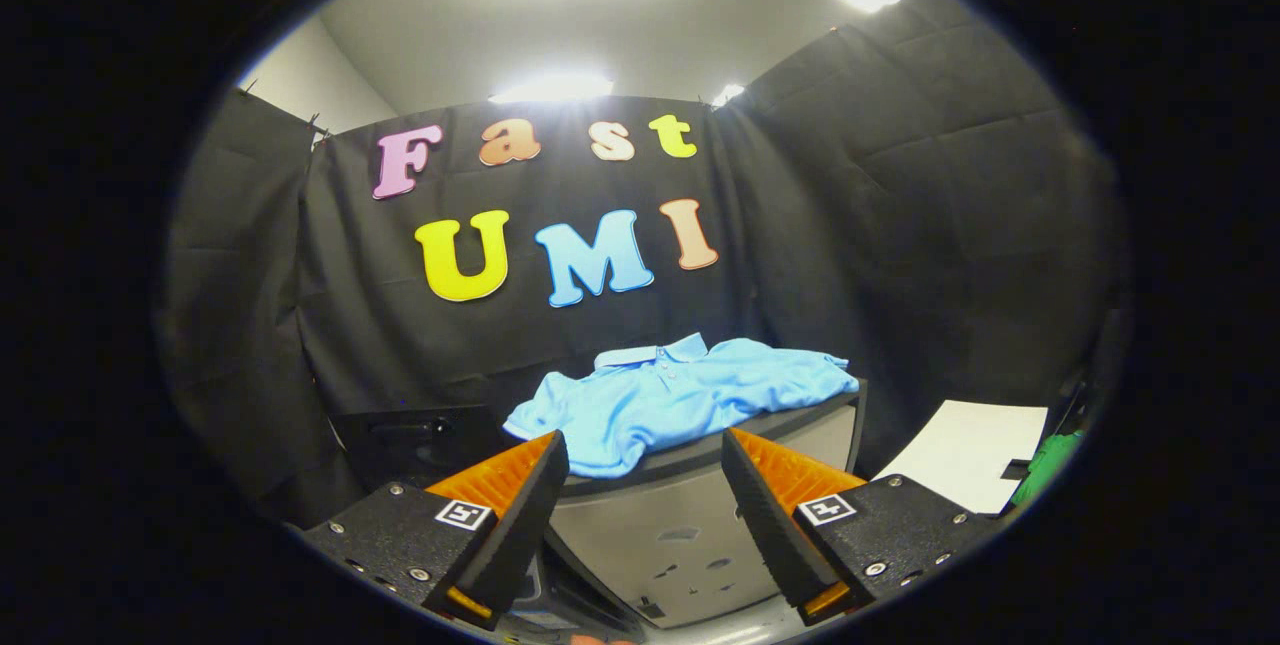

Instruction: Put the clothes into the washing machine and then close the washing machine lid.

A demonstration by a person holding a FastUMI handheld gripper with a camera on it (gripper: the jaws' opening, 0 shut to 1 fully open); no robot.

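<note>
Washing machine (700, 515) is standing ahead of the gripper, a grey box with a dark top edge, and it is taking the biggest place in the lower middle of the scene. From this angle I cannot tell whether its lid is standing open or lying shut, since the garment is covering the top. Lying over that top is a light blue polo shirt (680, 400), spread flat with the collar pointing to the far side and one sleeve hanging a little over the near edge, just beyond the left finger. A white sheet (975, 460) is lying to the right of the machine, well apart from the shirt, with a small green thing beside it that I cannot name. The gripper (645, 460) is hovering in front of the machine with its jaws standing wide apart and holding nothing. The step in hand is, I judge, taking the shirt. To do it well, the fingers should be going forward and slightly up to the hanging near edge, closing on a thick fold so the cloth is not slipping out.
</note>
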